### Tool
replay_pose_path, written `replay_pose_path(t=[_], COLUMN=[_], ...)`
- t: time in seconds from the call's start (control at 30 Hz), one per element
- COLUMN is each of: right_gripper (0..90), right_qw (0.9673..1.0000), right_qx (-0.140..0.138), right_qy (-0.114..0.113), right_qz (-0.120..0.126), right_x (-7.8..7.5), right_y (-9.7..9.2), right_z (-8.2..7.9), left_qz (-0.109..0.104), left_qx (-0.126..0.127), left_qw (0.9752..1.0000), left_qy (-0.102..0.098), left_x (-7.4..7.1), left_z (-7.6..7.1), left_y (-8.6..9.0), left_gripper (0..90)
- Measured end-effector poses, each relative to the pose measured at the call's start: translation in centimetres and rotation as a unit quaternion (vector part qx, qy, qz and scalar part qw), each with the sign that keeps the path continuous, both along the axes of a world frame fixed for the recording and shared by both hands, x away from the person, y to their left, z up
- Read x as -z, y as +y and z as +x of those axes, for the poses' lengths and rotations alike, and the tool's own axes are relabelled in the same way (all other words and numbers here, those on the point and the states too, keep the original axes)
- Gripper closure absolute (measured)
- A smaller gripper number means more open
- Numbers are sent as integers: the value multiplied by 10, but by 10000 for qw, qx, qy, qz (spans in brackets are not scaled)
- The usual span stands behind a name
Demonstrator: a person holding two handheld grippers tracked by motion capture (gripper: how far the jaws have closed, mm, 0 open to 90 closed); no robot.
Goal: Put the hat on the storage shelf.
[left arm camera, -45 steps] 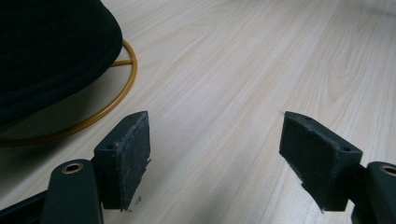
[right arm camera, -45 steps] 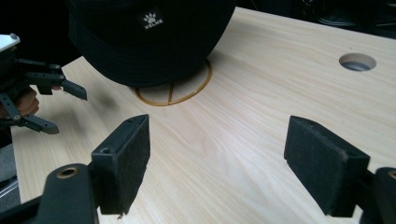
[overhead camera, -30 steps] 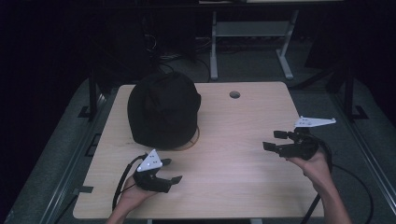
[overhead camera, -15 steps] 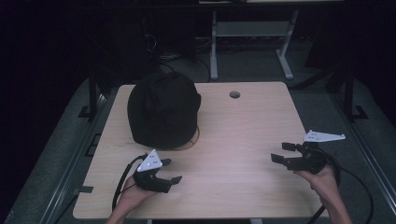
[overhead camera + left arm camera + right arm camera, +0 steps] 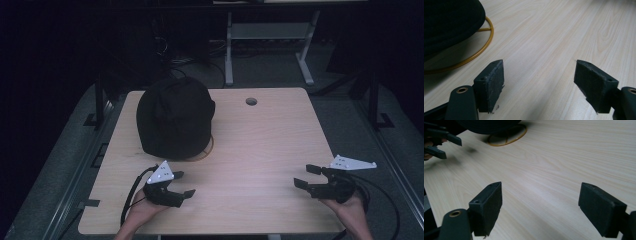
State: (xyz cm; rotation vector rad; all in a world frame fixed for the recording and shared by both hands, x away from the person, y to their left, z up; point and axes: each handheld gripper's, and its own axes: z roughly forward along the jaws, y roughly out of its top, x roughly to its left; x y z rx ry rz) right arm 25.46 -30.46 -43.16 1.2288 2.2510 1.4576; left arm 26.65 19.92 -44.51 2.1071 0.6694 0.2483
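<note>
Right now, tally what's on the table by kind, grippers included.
Black hat: 1
Gold ring stand under the hat: 1
Grippers: 2, left gripper and right gripper, both open and holding nothing
Total: 4

The high view looks forward and down from above the near edge, taking in the whole table [image 5: 260, 150]. Each gripper view sits low and close over the wood, facing the far left — both share the yellow ring [image 5: 474, 50] under the black cap [image 5: 175, 117].
</note>
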Motion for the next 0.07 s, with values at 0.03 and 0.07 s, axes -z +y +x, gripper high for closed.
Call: replay_pose_path(t=[0.03,0.07], right_gripper=[187,187], right_qw=[10000,9999], right_qx=[9,18], right_qy=[-58,-107], right_qz=[5,-12], right_x=[1,2], right_y=[1,2], right_z=[-5,-10], left_qz=[9,-14], left_qx=[9,4], left_qw=[10000,10000], left_qy=[-9,-4], left_x=[-1,-1], left_z=[0,0], left_y=[0,1], left_gripper=[236,237])
